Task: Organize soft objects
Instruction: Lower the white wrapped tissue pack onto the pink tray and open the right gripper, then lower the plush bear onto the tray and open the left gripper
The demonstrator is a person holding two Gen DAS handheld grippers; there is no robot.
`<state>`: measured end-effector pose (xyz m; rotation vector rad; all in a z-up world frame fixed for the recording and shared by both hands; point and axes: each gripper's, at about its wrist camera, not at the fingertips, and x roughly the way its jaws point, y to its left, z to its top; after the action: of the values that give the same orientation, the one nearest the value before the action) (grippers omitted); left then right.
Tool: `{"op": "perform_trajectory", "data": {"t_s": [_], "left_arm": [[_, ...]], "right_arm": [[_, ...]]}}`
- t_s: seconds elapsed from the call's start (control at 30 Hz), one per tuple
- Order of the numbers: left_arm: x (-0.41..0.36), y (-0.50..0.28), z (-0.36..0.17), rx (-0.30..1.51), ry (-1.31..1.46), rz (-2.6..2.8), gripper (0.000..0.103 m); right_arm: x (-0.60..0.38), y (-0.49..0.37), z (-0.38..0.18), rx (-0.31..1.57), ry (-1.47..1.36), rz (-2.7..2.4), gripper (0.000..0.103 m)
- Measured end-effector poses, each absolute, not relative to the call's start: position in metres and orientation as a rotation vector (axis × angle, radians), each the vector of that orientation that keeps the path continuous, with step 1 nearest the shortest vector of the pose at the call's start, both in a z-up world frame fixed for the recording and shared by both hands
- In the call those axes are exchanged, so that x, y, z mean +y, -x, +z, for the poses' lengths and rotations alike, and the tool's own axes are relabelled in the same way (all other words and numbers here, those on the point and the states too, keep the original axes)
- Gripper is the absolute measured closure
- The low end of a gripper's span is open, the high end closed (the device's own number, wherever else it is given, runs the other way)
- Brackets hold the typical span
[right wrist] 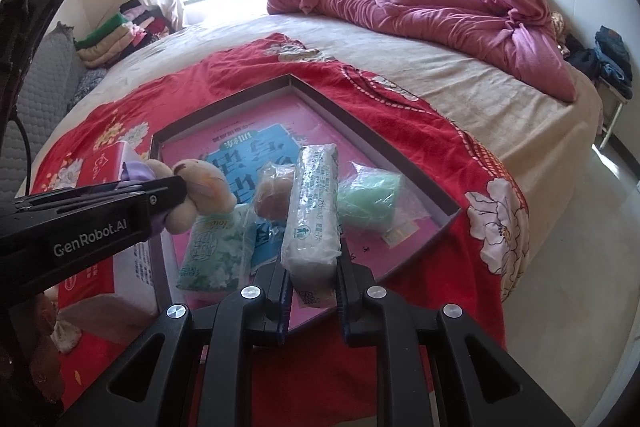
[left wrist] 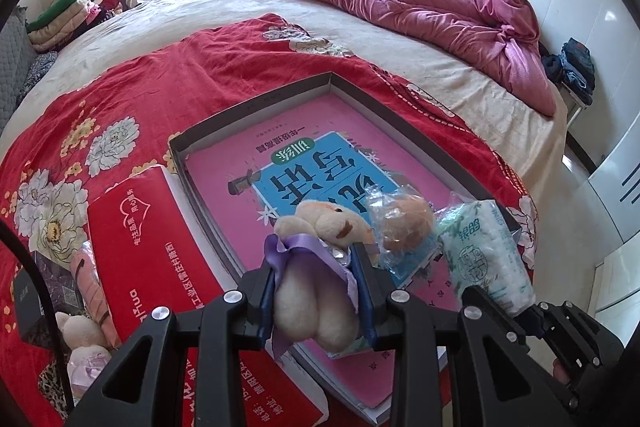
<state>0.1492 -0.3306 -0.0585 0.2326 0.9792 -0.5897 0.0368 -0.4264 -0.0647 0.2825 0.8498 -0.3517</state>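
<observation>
Bears: I count three, one [left wrist: 316,267] between my left jaws and two [left wrist: 82,347] well left of them.
Tissue packs: two, one [right wrist: 314,215] between my right jaws, one [right wrist: 212,255] just left of them.
Wrapped buns: one [right wrist: 274,195], ahead of my right jaws.
Green rolls: one [right wrist: 370,201], ahead-right.
Trays: one [right wrist: 384,143].
Red boxes: one [left wrist: 152,251].

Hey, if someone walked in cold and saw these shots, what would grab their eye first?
Probably the cream teddy bear with a purple ribbon, pinched in the left gripper over the shallow box. Next, the wrapped tissue pack clamped in the right gripper, above the pink and blue book lying in that box.
</observation>
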Motion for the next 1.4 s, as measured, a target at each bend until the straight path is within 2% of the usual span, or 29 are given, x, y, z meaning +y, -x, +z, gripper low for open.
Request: {"op": "perform_trajectory", "data": {"t_s": [0.2,0.27,0.43,0.53,1.0,1.23,1.4], "left_arm": [[-0.331,-0.15,-0.06,0.983,-0.235,-0.591,0.069],[-0.33,-0.151,-0.061,0.985,-0.233,-0.588,0.069],[-0.329,-0.149,-0.064,0.995,-0.229,-0.585,0.068],[-0.33,-0.148,-0.064,0.991,-0.252,-0.59,0.068],[-0.331,-0.147,-0.067,1.014,-0.254,-0.59,0.067],[-0.332,-0.144,-0.069,1.021,-0.265,-0.589,0.058],[-0.33,-0.142,-0.066,1.012,-0.253,-0.604,0.051]], "right_arm": [[-0.422,-0.038,-0.066,0.853,-0.277,-0.31,0.079],[-0.42,-0.037,-0.065,0.848,-0.277,-0.3,0.07],[-0.419,-0.037,-0.064,0.842,-0.269,-0.307,0.068],[-0.421,-0.035,-0.063,0.84,-0.276,-0.322,0.058],[-0.438,-0.02,-0.057,0.823,-0.312,-0.385,0.056],[-0.443,-0.016,-0.054,0.816,-0.323,-0.414,0.055],[-0.444,-0.014,-0.051,0.81,-0.314,-0.42,0.048]]}}
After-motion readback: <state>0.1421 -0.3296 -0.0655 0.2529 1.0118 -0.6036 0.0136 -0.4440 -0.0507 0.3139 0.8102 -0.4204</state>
